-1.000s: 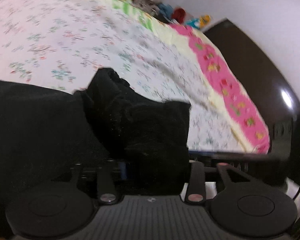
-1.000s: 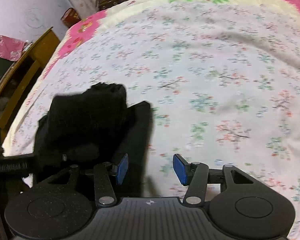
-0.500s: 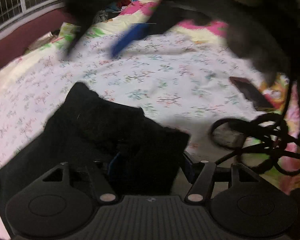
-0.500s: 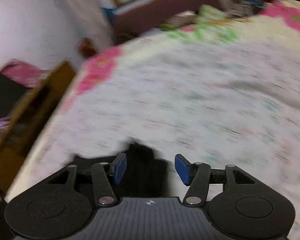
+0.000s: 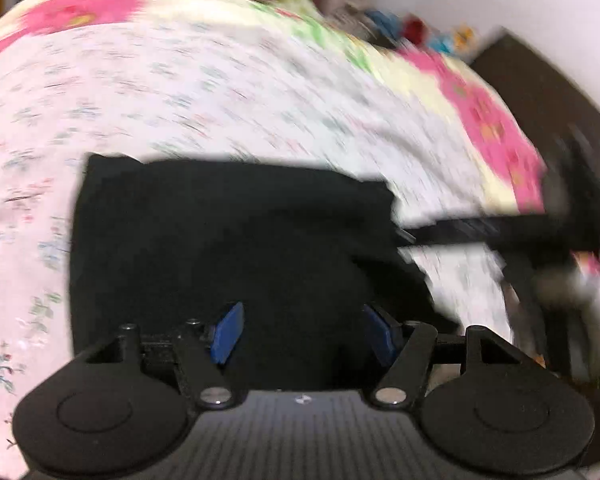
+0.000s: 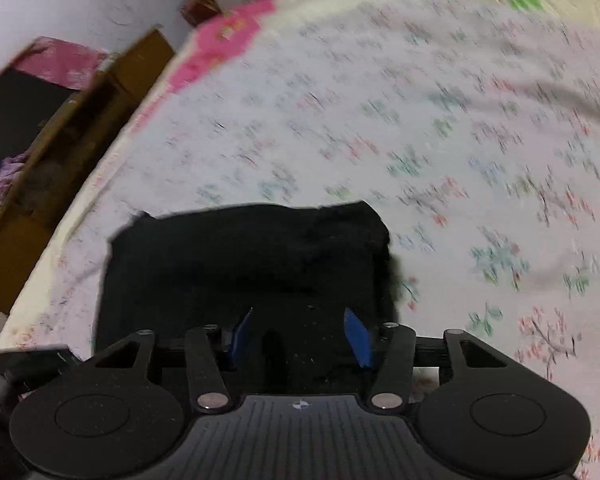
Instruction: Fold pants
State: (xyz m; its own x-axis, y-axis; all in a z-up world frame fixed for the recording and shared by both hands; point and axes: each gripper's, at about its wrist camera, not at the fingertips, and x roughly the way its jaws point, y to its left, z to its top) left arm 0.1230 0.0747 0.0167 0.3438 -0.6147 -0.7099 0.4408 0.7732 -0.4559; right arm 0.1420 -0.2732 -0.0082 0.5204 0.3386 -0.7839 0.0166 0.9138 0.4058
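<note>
The black pants (image 5: pixel 228 248) lie folded into a compact rectangle on the bed (image 5: pixel 180 92), near its pink-bordered edge (image 6: pixel 220 40). Wide flowered sheet stretches open beyond the far edge of the fold. The left hand-held gripper (image 5: pixel 306 336) hangs over the pants, released, blue pads (image 5: pixel 228 332) spread apart. The right hand-held gripper (image 6: pixel 300 336) is likewise released above the cloth. Both views are blurred, and folds in the dark fabric are hard to read. A wooden frame (image 6: pixel 68 132) runs beside the bed.
</note>
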